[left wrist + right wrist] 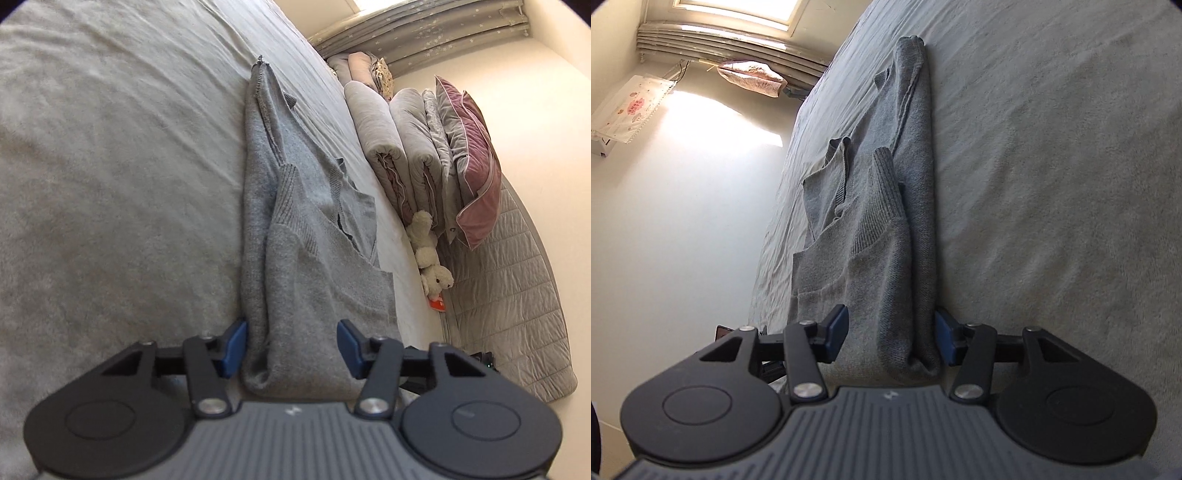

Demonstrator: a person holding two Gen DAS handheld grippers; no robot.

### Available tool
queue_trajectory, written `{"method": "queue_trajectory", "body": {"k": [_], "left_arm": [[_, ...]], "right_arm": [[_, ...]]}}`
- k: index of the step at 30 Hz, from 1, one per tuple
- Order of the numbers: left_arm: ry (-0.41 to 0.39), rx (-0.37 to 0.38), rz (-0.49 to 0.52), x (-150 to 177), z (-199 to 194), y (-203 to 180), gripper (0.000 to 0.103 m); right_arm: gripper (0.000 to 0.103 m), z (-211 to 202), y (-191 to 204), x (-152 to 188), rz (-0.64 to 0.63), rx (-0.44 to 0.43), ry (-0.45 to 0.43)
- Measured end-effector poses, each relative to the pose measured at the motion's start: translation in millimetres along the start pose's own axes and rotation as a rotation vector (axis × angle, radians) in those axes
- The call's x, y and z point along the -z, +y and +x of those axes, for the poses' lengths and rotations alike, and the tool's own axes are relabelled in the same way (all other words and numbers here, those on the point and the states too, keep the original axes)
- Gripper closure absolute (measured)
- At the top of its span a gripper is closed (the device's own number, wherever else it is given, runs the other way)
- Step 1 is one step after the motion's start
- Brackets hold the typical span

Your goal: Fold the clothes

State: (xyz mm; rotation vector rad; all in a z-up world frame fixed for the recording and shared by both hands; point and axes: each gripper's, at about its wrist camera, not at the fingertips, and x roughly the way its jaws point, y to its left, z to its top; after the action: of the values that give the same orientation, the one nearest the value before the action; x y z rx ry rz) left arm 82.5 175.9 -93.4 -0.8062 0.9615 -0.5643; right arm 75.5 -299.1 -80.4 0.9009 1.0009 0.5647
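A grey knitted sweater (pixel 295 221) lies folded into a long narrow strip on the grey bed sheet (pixel 110 184). Its ribbed sleeve cuff rests on top near the middle. My left gripper (pixel 291 347) is at one end of the strip, rolled on its side. Its blue pads (pixel 234 345) stand apart with the sweater's end between them, and the thick folded edge lies against one pad. In the right wrist view the sweater (pixel 886 229) runs away along the sheet (pixel 1052 184). My right gripper (pixel 892 338) straddles the other end, with its jaws apart and the fabric between them.
Rolled quilts and a pink pillow (pixel 424 147) are stacked at the head of the bed, with a cream plush toy (pixel 432 254) beside them and a quilted grey panel (pixel 517 295) behind. A covered air conditioner (pixel 631 107) hangs on the wall beyond the bed's far edge.
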Motion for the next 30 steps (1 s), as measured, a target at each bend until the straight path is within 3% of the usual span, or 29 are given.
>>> {"method": "queue_trajectory", "body": {"k": [2,5,6,14,21,30], "left_arm": [[-0.001,0.003,-0.004,1,3,2,0.066],[-0.007,-0.006,-0.014,5,8,5,0.084],[-0.010,-0.011,-0.022,6,9,5,0.088],[-0.067,-0.010,-0.177,15,4,6,0.092],[-0.060,-0.006,-0.256,30,-18,-2,0.093],[-0.007,-0.074,-0.233,73,-44,-33,0.092]], "right_arm": [[0.059,5,0,0,-0.014,0.000,-0.009],[0.088,9,-5,0,-0.009,0.018,-0.012],[0.091,10,-8,0,0.002,0.009,-0.012],[0.091,4,-9,-2,0.019,-0.003,-0.019],[0.091,-17,-8,7,0.077,-0.017,-0.044],[0.091,-44,0,40,0.111,0.003,-0.016]]}}
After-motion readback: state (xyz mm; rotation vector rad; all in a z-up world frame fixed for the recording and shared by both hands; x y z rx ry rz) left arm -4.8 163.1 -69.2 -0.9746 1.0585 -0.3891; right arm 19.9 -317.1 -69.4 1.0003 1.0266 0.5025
